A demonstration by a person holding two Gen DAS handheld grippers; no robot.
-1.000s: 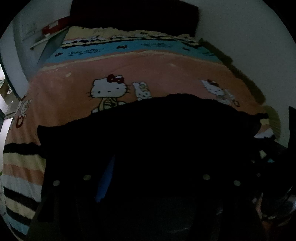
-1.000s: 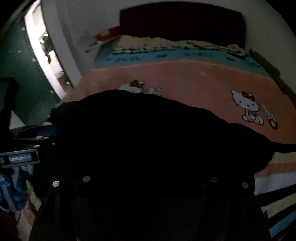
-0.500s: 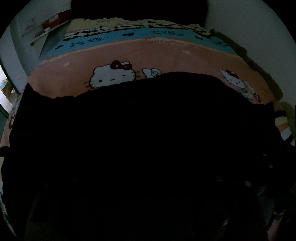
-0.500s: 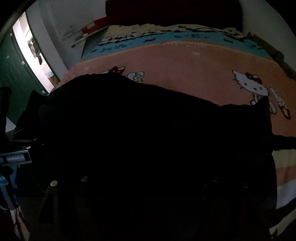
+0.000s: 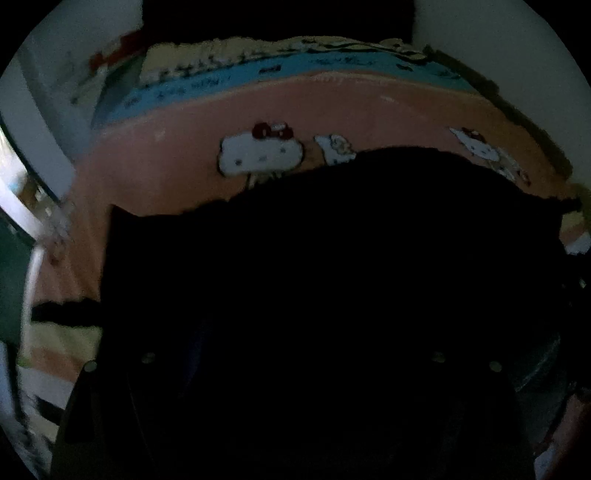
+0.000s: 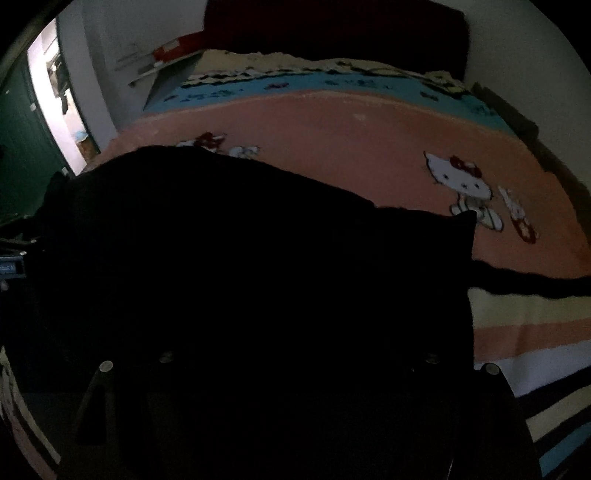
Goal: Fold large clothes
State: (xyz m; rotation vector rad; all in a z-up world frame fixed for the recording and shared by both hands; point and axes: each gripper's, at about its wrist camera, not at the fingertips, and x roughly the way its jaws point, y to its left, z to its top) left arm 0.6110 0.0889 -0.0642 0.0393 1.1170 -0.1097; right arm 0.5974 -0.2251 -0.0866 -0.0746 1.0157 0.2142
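Observation:
A large black garment (image 5: pixel 332 258) fills the lower half of the left wrist view and hangs in front of the camera over the bed. It also fills the lower left of the right wrist view (image 6: pixel 240 277). Both grippers are lost in the dark cloth; only the pale screws of their mounts show. The left gripper (image 5: pixel 295 369) and the right gripper (image 6: pixel 295 369) appear buried in the garment's near edge, and I cannot make out their fingers.
The bed carries a pink cartoon-cat blanket (image 5: pixel 184 166) with blue and striped bands (image 6: pixel 517 332). A dark headboard (image 6: pixel 332 26) and white wall stand behind. A lit doorway (image 6: pixel 59 103) is at the left. The left gripper's body shows at the right wrist view's left edge (image 6: pixel 11 267).
The garment rose to cover most of both views half a second ago, and now sits lower and further over the blanket. Both cameras have shifted.

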